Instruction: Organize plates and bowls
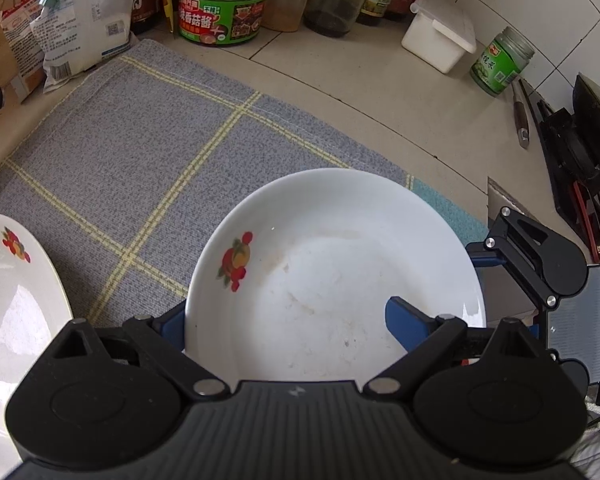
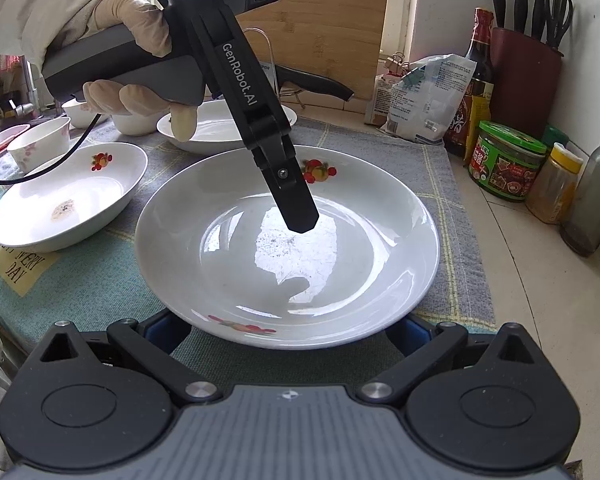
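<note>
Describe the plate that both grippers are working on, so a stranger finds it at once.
Start at the grey checked cloth on the counter. The plate is the large white one nearest its front edge. Unlike the oval dish beside it, the left gripper hangs over its middle.

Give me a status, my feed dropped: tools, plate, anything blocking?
Left tool wide, one finger over plate, grip unclear. Right tool open at its near rim. Second plate close alongside.
</note>
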Action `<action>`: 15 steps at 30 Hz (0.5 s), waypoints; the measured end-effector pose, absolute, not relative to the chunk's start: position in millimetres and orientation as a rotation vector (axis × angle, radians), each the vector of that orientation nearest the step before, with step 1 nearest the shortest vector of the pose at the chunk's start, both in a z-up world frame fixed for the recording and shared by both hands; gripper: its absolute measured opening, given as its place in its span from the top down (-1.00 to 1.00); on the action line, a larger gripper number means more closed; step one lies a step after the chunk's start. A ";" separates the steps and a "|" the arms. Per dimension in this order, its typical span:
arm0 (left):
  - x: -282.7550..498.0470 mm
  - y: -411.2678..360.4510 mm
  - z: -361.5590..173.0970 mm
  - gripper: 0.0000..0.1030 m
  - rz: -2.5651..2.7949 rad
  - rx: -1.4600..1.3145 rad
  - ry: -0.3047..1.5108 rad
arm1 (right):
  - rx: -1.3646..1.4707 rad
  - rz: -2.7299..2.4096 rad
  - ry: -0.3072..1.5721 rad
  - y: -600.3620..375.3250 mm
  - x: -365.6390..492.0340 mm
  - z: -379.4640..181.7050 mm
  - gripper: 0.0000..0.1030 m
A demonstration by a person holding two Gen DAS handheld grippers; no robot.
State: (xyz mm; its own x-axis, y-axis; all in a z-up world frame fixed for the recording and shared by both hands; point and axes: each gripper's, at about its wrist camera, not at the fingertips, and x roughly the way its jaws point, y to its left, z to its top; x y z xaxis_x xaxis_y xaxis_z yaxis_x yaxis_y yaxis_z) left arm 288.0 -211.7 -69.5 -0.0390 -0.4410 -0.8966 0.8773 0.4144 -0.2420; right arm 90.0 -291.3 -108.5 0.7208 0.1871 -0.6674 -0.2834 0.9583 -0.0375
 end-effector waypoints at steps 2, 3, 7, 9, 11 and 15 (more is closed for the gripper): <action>292.0 -215.3 -68.5 -0.86 -1.129 0.469 1.171 | -0.143 0.256 0.718 -294.4 93.7 -107.4 -1.00; 294.1 -216.9 -68.0 -0.86 -1.130 0.467 1.167 | -0.144 0.254 0.717 -295.7 95.2 -107.0 -1.00; 302.9 -225.9 -66.2 -0.86 -1.132 0.460 1.150 | -0.146 0.244 0.716 -305.1 105.9 -106.9 -1.00; 307.8 -230.7 -66.1 -0.86 -1.131 0.456 1.145 | -0.147 0.242 0.718 -309.4 110.7 -108.3 -1.00; 311.7 -235.7 -66.8 -0.86 -1.129 0.454 1.137 | -0.150 0.239 0.719 -313.7 115.9 -108.7 -1.00; 320.1 -243.3 -70.3 -0.86 -1.124 0.452 1.127 | -0.155 0.235 0.722 -322.5 129.6 -111.0 -1.00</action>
